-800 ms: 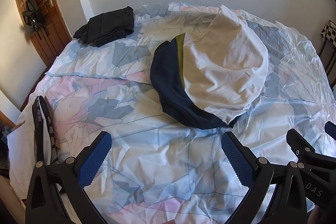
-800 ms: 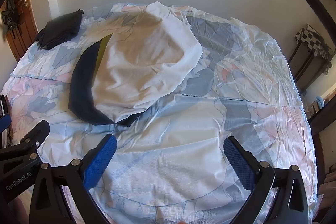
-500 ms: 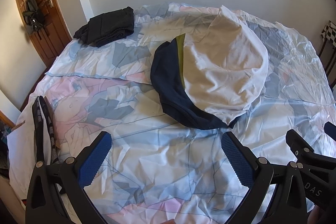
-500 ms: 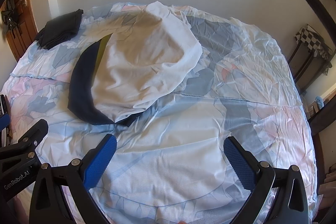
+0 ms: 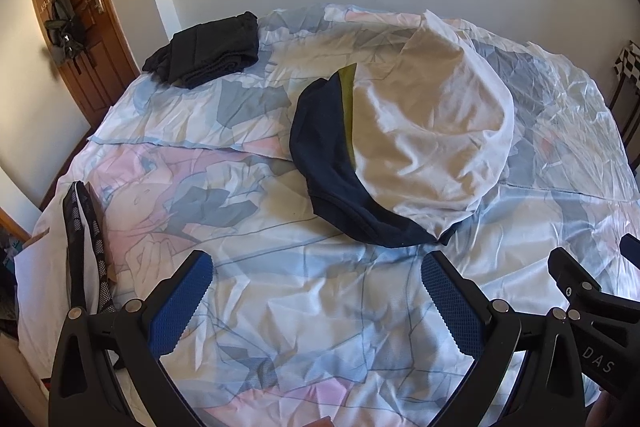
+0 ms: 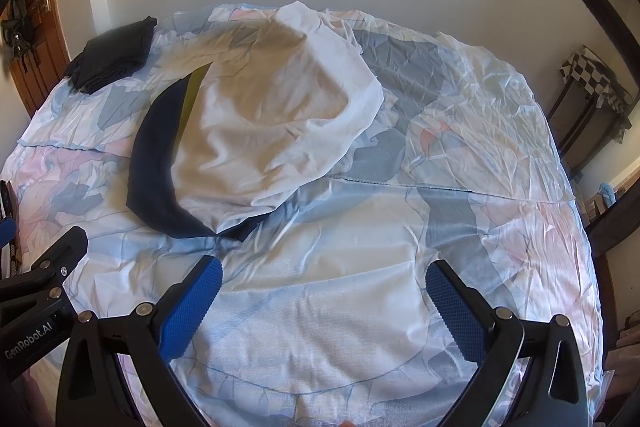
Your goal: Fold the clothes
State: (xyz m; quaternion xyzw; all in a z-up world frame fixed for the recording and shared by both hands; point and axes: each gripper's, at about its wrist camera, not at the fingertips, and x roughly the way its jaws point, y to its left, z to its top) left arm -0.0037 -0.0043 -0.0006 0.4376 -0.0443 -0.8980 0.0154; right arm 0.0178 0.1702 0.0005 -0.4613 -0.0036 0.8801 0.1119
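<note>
Both grippers hang over the near part of the bed (image 5: 280,307), tilted down toward the sheet, and each is spread wide with nothing between its fingers. The left gripper (image 5: 316,291) and the right gripper (image 6: 320,291) sit side by side, so I judge the person is only getting ready and has not chosen a grasp yet. Open jaws make sense here, because the cloth must first be reached.

The pile (image 5: 400,147) is the landmark. It lies in the middle of the bed, beyond both grippers and well apart from them. On top is a white garment (image 5: 432,131), loosely spread. Under it, on its left side, a navy garment (image 5: 320,147) shows as a curved band, and a thin yellow-green edge (image 5: 348,107) shows between the two. I think they were dropped there unsorted, waiting to be folded.

Far left of the pile, near the wall, black clothes (image 5: 208,51) lie already folded, probably put aside as finished. At the left bed edge, nearer than the pile, lies a patterned black-and-white piece (image 5: 84,247).

Compared with the earlier frames, almost nothing differs: the pile has the same shape, and both grippers are as open and in nearly the same place.
</note>
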